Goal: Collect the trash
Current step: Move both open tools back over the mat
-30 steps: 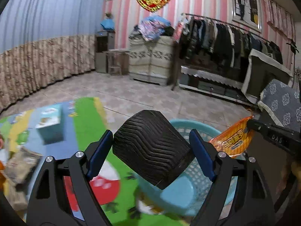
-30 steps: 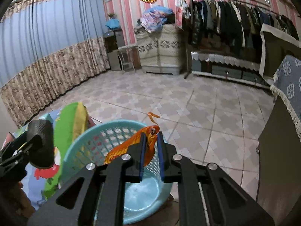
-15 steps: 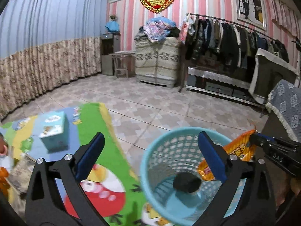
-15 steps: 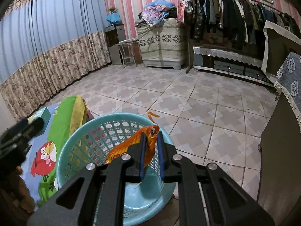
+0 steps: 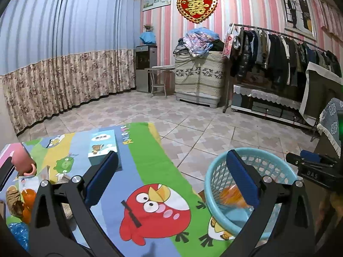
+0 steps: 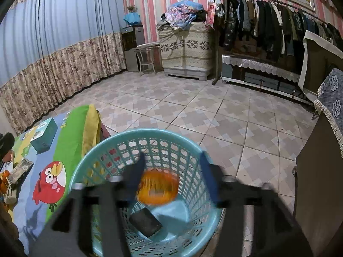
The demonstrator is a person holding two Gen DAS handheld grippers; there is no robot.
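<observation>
A light blue plastic basket (image 6: 120, 150) stands on the floor beside the cartoon mat; it also shows in the left wrist view (image 5: 216, 190). An orange snack wrapper (image 6: 157, 187) is blurred inside it, above a black ribbed object (image 6: 145, 221) on the basket bottom. The wrapper also shows in the left wrist view (image 5: 234, 196). My right gripper (image 6: 171, 177) is open and empty over the basket. My left gripper (image 5: 171, 177) is open and empty above the mat edge, left of the basket.
A colourful cartoon mat (image 5: 150, 192) carries a teal box (image 5: 103, 145) and several wrappers and bits at its left end (image 5: 19, 197). A dark cabinet (image 6: 317, 182) stands right of the basket. A clothes rack (image 5: 278, 64) lines the far wall.
My left gripper dropped the black ribbed object into the basket and moved left over the mat. My right gripper opened and the orange wrapper fell into the basket.
</observation>
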